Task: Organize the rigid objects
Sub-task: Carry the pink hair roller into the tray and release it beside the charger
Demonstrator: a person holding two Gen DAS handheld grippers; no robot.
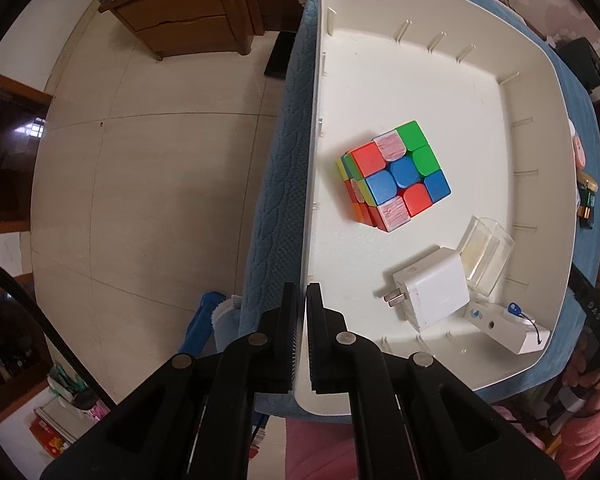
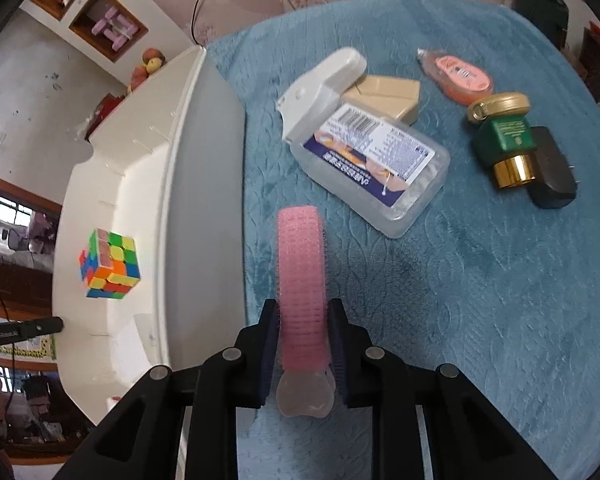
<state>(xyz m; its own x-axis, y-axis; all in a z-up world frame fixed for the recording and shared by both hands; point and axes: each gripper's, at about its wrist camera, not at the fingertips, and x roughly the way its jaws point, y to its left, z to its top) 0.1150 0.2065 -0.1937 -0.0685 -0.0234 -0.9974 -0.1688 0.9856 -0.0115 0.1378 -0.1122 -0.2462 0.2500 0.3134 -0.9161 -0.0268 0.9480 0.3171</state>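
A white tray [image 1: 440,60] rests on a blue blanket [image 2: 480,280]. In it lie a colourful puzzle cube [image 1: 394,176], a white plug charger [image 1: 434,294], a clear plastic box [image 1: 486,254] and a small white device [image 1: 508,328]. My left gripper [image 1: 303,296] is shut on the tray's near-left rim. My right gripper [image 2: 303,312] is shut on a pink hair roller [image 2: 302,280], held above the blanket just right of the tray [image 2: 188,200]. The cube [image 2: 110,264] also shows in the right wrist view.
On the blanket lie a clear flip-top case [image 2: 364,148], a beige block [image 2: 388,96], an orange pouch [image 2: 460,76], a green and gold bottle [image 2: 504,140] and a black adapter [image 2: 552,176]. A wooden cabinet [image 1: 180,12] stands on the tiled floor [image 1: 140,180].
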